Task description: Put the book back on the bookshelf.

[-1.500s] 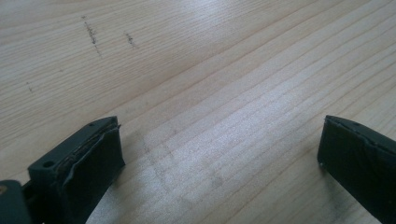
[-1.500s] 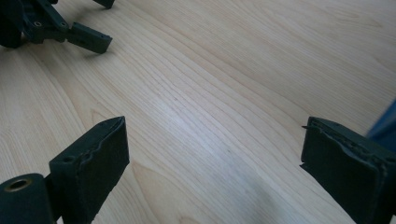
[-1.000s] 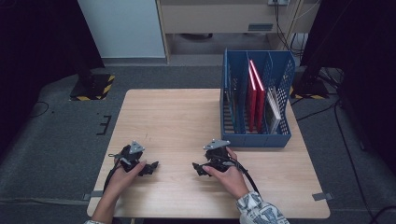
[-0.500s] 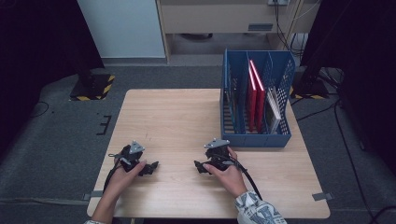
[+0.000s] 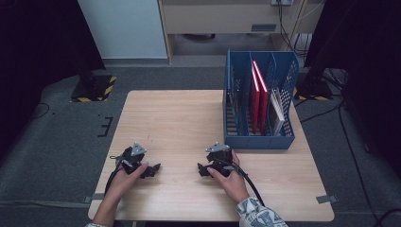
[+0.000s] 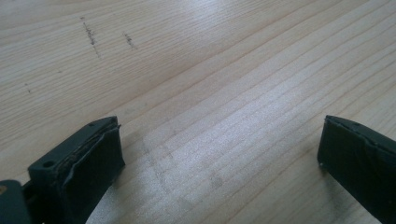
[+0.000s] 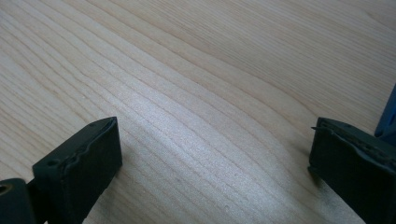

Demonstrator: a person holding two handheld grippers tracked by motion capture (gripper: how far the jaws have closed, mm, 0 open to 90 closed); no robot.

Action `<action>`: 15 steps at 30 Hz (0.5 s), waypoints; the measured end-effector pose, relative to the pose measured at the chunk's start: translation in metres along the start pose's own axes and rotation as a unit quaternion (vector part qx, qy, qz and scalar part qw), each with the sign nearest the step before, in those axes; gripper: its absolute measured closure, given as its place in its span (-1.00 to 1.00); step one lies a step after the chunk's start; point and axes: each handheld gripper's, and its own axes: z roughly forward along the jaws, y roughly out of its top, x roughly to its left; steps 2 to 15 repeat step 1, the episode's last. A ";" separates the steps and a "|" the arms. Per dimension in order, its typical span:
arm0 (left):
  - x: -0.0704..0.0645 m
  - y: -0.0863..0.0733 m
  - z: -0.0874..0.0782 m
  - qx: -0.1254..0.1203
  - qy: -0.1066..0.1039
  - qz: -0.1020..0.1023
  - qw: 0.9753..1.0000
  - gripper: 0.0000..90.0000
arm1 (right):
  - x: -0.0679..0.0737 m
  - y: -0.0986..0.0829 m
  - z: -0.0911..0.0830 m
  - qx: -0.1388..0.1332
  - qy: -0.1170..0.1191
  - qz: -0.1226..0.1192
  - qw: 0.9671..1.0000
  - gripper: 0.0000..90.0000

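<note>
You hold both grippers low over the near part of the wooden table, one in each hand. Your left gripper sits near the table's near-left corner, its jaws spread wide with nothing but bare wood grain between them, as the left gripper view shows. Your right gripper lies near the middle of the near edge, its jaws also spread wide and empty over plain wood. The two grippers are well apart from each other. The nearest thing to them is the blue file rack, which stands at the right side of the table, just beyond your right hand. Red folders stand upright in the rack's middle slots.
</note>
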 end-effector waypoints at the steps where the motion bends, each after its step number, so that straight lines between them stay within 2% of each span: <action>1: 0.000 0.000 0.000 0.000 0.000 0.000 1.000 -1.00 | 0.000 0.000 0.000 0.000 0.000 0.000 1.000 -0.95; 15: 0.000 0.000 0.000 0.000 0.000 0.000 1.000 -1.00 | 0.000 0.000 0.000 0.000 0.000 0.000 1.000 -0.95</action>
